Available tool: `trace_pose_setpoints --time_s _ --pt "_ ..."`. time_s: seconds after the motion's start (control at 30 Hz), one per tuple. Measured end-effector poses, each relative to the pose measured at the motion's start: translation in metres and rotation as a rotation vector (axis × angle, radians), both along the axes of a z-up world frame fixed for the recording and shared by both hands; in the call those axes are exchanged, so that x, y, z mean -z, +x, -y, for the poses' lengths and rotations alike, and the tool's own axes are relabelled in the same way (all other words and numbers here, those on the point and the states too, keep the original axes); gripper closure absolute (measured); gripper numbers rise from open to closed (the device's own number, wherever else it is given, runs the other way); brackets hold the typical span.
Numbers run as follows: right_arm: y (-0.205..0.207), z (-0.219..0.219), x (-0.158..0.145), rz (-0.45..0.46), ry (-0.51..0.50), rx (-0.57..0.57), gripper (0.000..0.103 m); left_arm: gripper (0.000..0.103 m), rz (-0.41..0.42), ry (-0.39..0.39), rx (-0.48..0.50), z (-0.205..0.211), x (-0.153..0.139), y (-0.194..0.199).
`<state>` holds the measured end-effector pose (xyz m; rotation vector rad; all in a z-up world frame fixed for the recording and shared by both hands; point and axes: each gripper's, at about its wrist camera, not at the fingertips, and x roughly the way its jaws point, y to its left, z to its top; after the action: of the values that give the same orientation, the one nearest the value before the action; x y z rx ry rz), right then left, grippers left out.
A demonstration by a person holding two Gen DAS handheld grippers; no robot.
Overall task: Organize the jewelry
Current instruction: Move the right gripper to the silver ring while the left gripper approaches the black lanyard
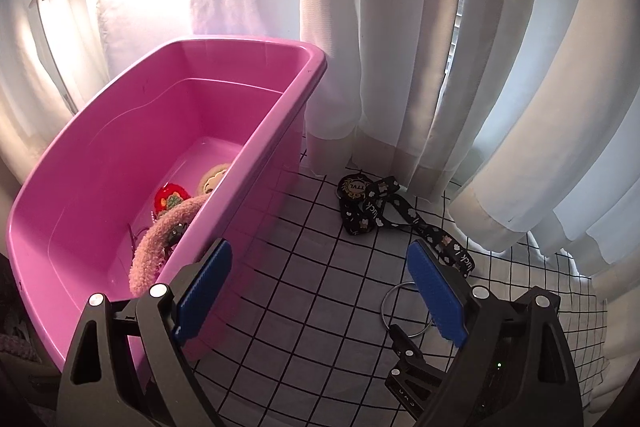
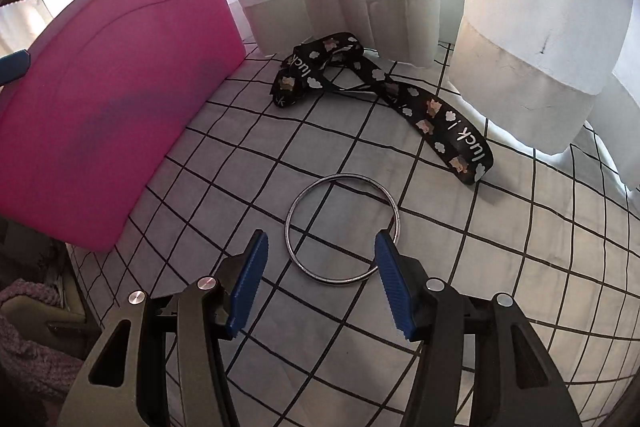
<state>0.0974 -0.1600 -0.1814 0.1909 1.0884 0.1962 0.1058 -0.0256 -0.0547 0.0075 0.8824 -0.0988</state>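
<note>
A thin metal bangle [image 2: 394, 209] lies flat on the checked cloth [image 2: 280, 155]. My right gripper [image 2: 320, 251] is open just above its near edge, one blue pad on each side of the ring. The bangle also shows in the left wrist view [image 1: 386, 301], partly hidden behind my right gripper [image 1: 404, 351]. A black printed lanyard [image 2: 432, 115] lies beyond it near the curtain; it shows in the left wrist view [image 1: 372, 211] with a round badge. My left gripper [image 1: 320, 259] is open and empty beside the pink tub [image 1: 256, 147].
The pink tub [image 2: 120, 75] holds a fluffy pink band [image 1: 160, 239], a red crocheted piece [image 1: 170, 199] and a cream piece [image 1: 210, 179]. White curtains [image 1: 400, 47] hang along the far edge of the cloth. A purple knit item [image 2: 28, 359] lies at lower left.
</note>
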Motion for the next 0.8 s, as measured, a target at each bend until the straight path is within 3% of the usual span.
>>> trace_pose_setpoints --time_s 0.17,0.3,0.63,0.8 --pt "0.016 -0.012 0.014 -0.032 -0.073 0.027 0.049 0.015 0.0 0.002 0.05 0.007 0.005 0.012" --pt "0.022 -0.016 0.018 -0.007 -0.14 0.052 0.045 0.015 -0.015 -0.009 0.075 0.01 0.01 0.022" --pt "0.004 0.043 0.02 0.012 -0.166 0.199 0.046 0.015 -0.013 -0.017 0.153 0.044 0.023 0.026" --pt "-0.003 0.059 0.021 0.022 -0.16 0.217 0.046 0.015 -0.046 -0.007 0.185 0.069 0.059 0.041"
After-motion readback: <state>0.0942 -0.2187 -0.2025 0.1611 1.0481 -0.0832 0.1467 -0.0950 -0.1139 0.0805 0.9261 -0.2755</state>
